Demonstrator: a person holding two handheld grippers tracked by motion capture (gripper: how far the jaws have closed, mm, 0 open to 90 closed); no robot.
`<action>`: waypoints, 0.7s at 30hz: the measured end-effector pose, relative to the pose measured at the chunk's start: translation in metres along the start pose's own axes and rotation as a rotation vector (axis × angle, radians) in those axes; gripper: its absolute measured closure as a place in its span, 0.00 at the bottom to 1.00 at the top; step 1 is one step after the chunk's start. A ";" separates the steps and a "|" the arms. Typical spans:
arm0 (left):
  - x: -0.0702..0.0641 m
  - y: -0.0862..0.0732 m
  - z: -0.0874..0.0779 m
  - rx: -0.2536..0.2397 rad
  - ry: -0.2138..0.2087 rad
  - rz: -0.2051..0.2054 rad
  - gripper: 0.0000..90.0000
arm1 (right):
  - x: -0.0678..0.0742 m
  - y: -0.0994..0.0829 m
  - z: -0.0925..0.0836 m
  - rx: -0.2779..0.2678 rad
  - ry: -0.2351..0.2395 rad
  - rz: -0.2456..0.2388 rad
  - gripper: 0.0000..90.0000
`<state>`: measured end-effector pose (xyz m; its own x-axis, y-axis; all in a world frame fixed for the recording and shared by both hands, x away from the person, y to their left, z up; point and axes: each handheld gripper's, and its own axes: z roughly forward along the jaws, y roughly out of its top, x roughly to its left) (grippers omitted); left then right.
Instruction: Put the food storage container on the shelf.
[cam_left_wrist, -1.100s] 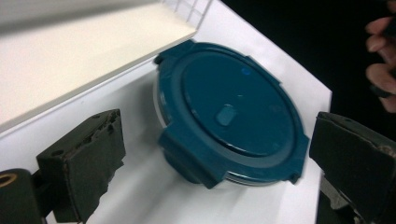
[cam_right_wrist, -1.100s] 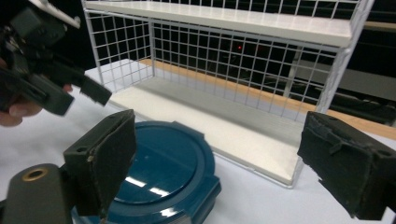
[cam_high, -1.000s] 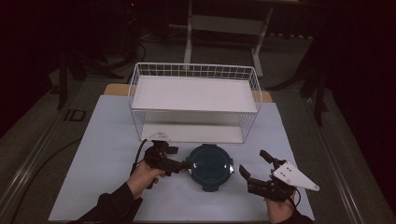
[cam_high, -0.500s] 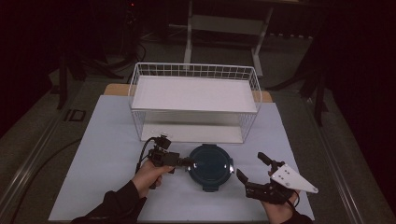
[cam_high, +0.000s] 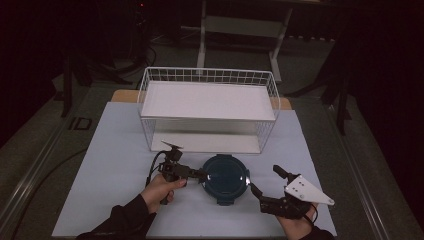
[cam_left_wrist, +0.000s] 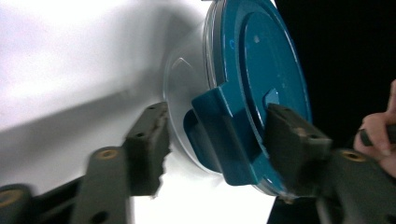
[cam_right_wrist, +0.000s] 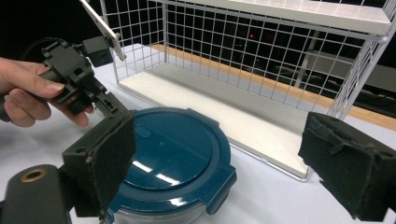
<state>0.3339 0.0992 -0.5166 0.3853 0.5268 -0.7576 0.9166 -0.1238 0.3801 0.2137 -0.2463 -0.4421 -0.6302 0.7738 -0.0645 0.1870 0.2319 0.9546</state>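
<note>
We find the left hand-held gripper (cam_high: 201, 174) at the left edge of the round blue-lidded container (cam_high: 225, 177), on the near middle of the counter (cam_high: 110, 150). Its jaws have just been closing and now stand about half spread around one of the lid's latch tabs (cam_left_wrist: 224, 135). In the left gripper view one pad (cam_left_wrist: 289, 135) lies against the top of the lid, while the other pad (cam_left_wrist: 149, 144) sits just beside the clear wall below the tab; we cannot tell whether it presses there.

The container stands just in front of the white wire basket (cam_high: 207, 107), close to its open front edge but apart from it. The basket's lower shelf lies open behind the container, and an upper shelf spans it above.

To the right we record the right hand-held gripper (cam_high: 265, 186), near the container's right edge and not touching it. Its jaws are spread wide with nothing between them. Bare counter runs on the left of the left hand (cam_high: 157, 190), and a narrower strip lies beyond the right hand-held gripper toward the counter's right edge.
</note>
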 end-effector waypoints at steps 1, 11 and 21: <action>0.000 0.000 0.000 0.000 0.000 0.000 0.50 | 0.000 0.000 0.000 0.002 0.001 0.001 0.12; 0.004 -0.001 0.000 0.010 -0.066 -0.009 0.59 | -0.008 -0.004 0.008 0.073 0.040 0.069 0.14; -0.010 -0.006 -0.005 -0.002 -0.044 0.087 0.62 | -0.042 -0.021 0.031 0.245 0.183 0.392 0.21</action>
<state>0.3238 0.0987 -0.5089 0.4675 0.4763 -0.7447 0.8795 -0.1658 0.4461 0.2595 -0.2654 -0.4687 -0.5949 0.7192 0.3589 0.5941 0.0927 0.7990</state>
